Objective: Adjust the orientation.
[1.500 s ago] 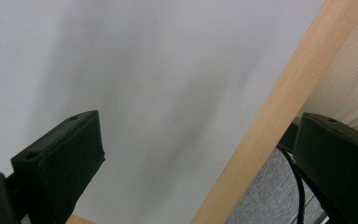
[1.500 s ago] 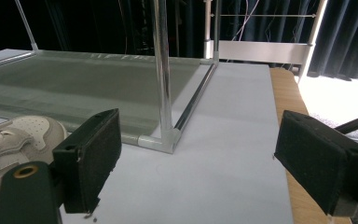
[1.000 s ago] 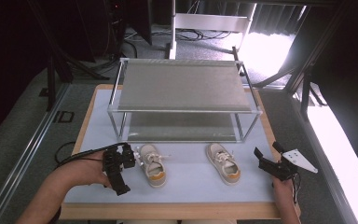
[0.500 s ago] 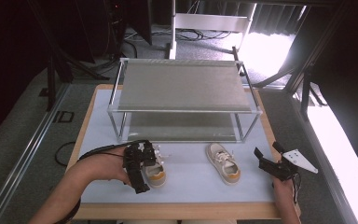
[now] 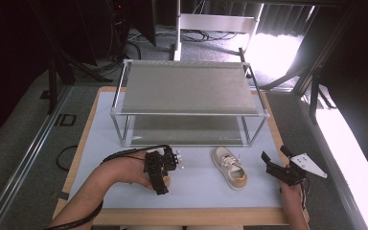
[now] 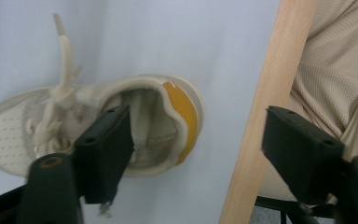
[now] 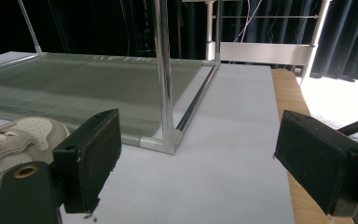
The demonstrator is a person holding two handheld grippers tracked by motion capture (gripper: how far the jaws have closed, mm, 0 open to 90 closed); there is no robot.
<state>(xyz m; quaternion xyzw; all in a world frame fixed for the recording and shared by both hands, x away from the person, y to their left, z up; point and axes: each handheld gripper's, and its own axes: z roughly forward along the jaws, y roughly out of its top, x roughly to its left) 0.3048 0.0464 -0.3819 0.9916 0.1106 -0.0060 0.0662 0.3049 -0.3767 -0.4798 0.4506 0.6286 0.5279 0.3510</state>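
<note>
Two cream sneakers with orange heel tabs lie on the white mat in front of a metal rack. My left gripper hangs over the left sneaker and covers most of it in the high view. In the left gripper view it is open, with one jaw at the shoe's opening and the other over the table's wooden edge. The right sneaker lies free, toe towards the rack. My right gripper stands open to its right, holding nothing; its own view has that sneaker at the lower left.
The two-shelf rack takes up the back half of the table; its front right corner post rises close ahead of my right gripper. A person's beige clothing is beyond the near table edge. Dark stands and cables lie on the floor behind.
My left gripper has moved right from the mat's left side onto the left sneaker and now points down at it. The right gripper and right sneaker have stayed put.
</note>
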